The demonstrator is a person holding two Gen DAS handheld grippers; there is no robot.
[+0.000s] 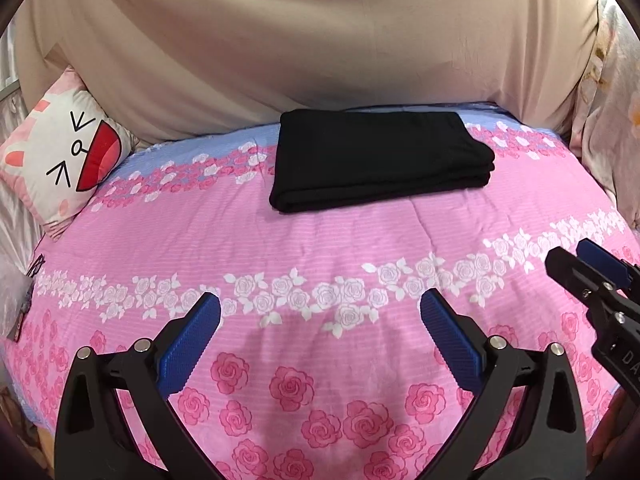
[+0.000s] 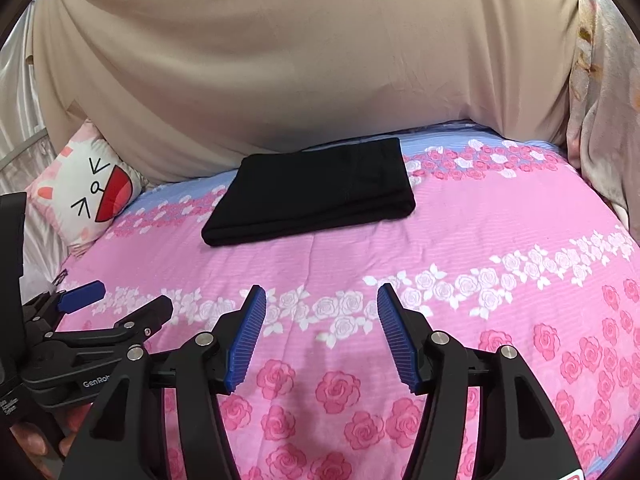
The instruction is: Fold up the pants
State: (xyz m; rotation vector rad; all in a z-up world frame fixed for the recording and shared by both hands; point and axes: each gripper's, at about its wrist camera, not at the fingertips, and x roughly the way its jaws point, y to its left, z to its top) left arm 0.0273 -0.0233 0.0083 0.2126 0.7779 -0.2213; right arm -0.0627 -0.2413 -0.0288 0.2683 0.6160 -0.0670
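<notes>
The black pants [image 1: 380,158] lie folded into a flat rectangular stack near the far edge of the pink rose-print bed cover [image 1: 320,248]; they also show in the right wrist view [image 2: 312,190]. My left gripper [image 1: 320,304] is open and empty, held above the cover well short of the pants. My right gripper [image 2: 322,294] is open and empty too, at about the same distance from the pants. Each gripper shows at the side of the other's view: the right one [image 1: 568,254] and the left one [image 2: 132,296].
A white and pink cat-face cushion [image 1: 68,156] leans at the far left of the bed. A beige draped sheet [image 1: 320,40] hangs behind the bed. Floral fabric [image 1: 616,120] stands at the right edge. A small dark object [image 1: 24,296] lies at the left edge.
</notes>
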